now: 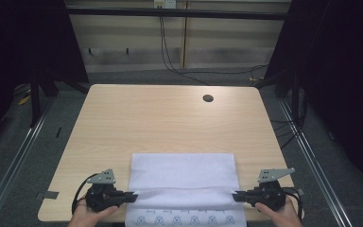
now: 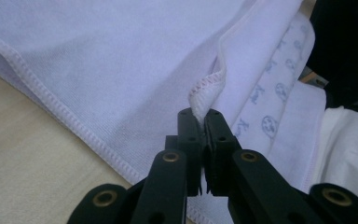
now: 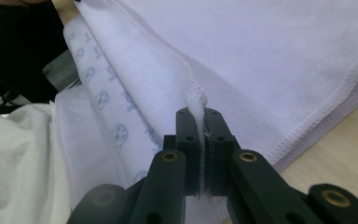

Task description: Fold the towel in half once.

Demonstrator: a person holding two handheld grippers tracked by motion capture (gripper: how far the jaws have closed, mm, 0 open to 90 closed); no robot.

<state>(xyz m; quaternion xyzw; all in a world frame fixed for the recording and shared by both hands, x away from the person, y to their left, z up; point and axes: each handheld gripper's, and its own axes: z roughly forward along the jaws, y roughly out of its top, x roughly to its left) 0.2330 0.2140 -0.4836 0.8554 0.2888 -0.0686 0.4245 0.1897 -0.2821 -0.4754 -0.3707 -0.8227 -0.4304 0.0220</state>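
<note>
Two claws: left claw (image 1: pixel 131 196) and right claw (image 1: pixel 236 196) each pressed together, pinching a stitched hem of the towel.
Towel (image 1: pixel 184 177): white, folded, lying flat at the table's near edge; a printed strip of it hangs over that edge toward the person.
Grip points: left claw (image 2: pixel 199 113) bites a puckered bit of hem; right claw (image 3: pixel 198 112) holds a thin ridge of hem.
Table (image 1: pixel 170 118): pale wood, with a cable hole (image 1: pixel 208 98) well beyond the towel.
Risk: only little cloth sits between the pads, so an uneven pull could slip a corner free and skew the fold.
</note>
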